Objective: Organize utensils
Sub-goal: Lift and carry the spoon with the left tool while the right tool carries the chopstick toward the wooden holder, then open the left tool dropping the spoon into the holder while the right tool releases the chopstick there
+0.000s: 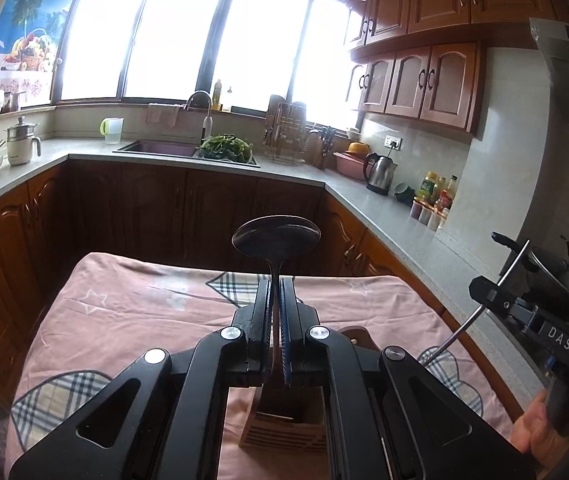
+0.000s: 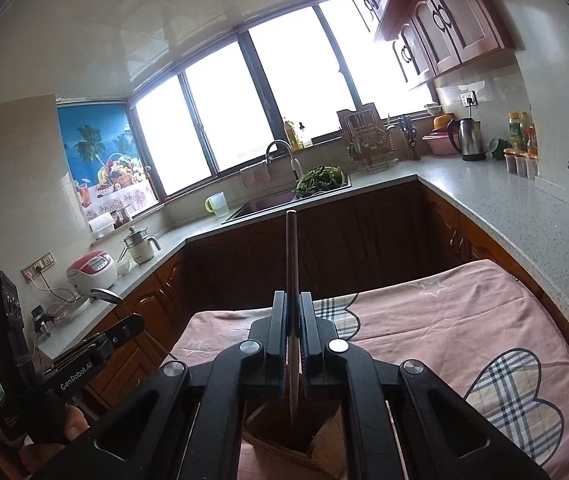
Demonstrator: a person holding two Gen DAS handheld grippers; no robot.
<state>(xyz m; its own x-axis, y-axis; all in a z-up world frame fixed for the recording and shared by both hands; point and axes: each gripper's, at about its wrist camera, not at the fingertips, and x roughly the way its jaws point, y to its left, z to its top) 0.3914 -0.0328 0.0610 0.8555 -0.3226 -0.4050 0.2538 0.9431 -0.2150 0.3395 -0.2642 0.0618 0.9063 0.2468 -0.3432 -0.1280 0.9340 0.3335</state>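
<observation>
Left hand-held gripper (image 1: pixel 275 300): jaws narrow, clamped on spoon (image 1: pixel 276 236) by the handle; bowl end up, clear above the fingertips.
Spoon axis: near vertical, in line w/ the fingers; lower handle end runs down between the jaws toward the holder.
Right hand-held gripper (image 2: pixel 293 316): jaws narrow, gripping a thin stick-like utensil (image 2: pixel 291 256), prob. chopstick(s); can't tell if one or a pair.
Stick axis: upright, slight lean; lower tip appears at or just inside the holder mouth.
Wooden holder (image 1: pixel 284 424): slatted box w/ compartments, standing on the bench under pink cloth (image 1: pixel 124 312), directly below both grippers.
Key relation: holder lies straight below each gripper along the utensil's long axis, so the coming move is judged a plain vertical drop, no re-orienting.
Nearer hand: right looks further along, tip already at the opening; left spoon end not clearly seen vs. rim.
Compartment: can't tell which slot either utensil is over.
Risk (judgement): two grippers close together over one small holder; could knock or tip it.
</observation>
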